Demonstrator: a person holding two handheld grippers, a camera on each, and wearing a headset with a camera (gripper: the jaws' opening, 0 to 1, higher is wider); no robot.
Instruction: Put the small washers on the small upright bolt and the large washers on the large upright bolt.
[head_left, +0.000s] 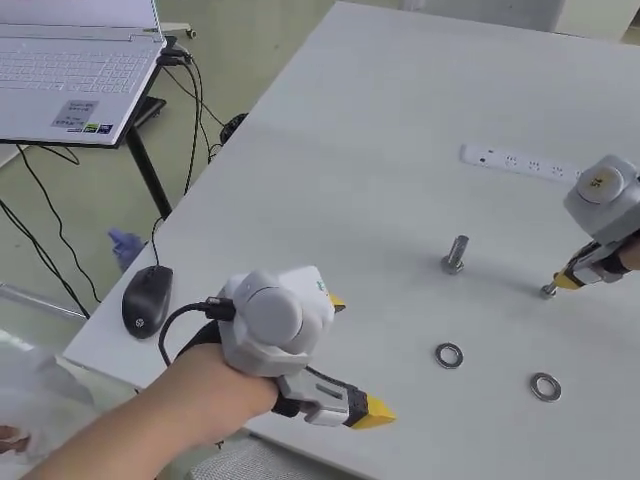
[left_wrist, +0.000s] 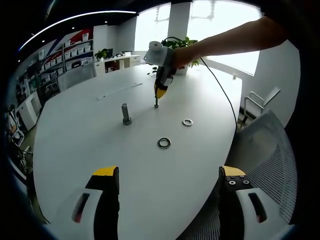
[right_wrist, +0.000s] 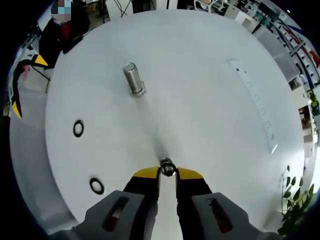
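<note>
Right gripper (right_wrist: 167, 175): jaws near-closed at short steel upright bolt (right_wrist: 167, 166), frame bottom centre; whether gripping, cannot tell.
Left gripper (left_wrist: 169, 172): jaws wide open.
Risk: a sideways pull may topple the bolt.

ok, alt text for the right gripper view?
The right gripper, jaws nearly together, meets the top of the small upright bolt on a white table. Beyond stands the large upright bolt, with two washers lying flat to the left and a white power strip on the right.

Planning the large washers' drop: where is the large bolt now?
In the head view the large bolt stands upright mid-table, left of the right claw.
</note>
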